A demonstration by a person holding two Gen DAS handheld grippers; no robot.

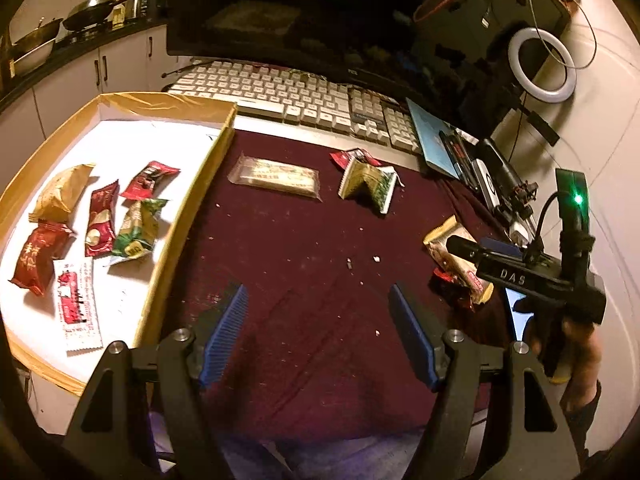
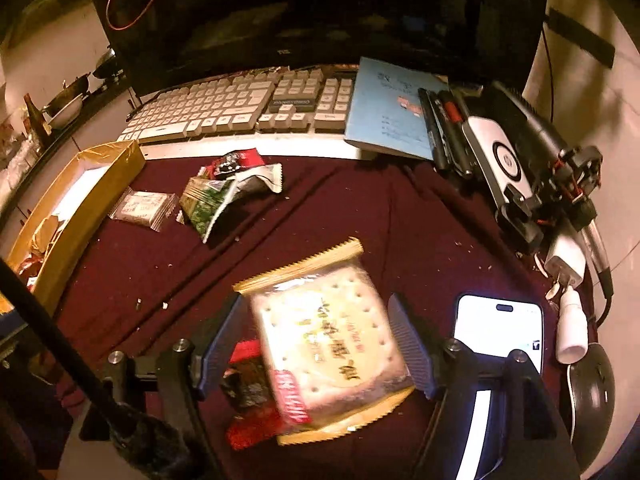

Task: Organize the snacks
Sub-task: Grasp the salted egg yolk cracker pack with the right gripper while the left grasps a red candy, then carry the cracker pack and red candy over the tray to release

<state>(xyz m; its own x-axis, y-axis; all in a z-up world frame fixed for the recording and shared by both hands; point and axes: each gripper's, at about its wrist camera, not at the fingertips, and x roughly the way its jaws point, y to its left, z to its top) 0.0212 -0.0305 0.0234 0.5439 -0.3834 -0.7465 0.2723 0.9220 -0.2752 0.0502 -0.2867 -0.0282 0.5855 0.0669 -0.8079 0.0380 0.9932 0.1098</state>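
Straddling the cracker packet (image 2: 326,344), the right gripper (image 2: 316,344) seems not yet tight, though blur hides contact. Left gripper (image 1: 318,332) gapes wide, empty, beside the box (image 1: 192,200). Lifting could drag the red wrapper (image 2: 250,384) beneath the packet.

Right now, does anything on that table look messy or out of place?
Yes. Pale crumbs are scattered over the dark red cloth, and a green snack packet lies bent and crumpled on a red one near the keyboard, outside the box.
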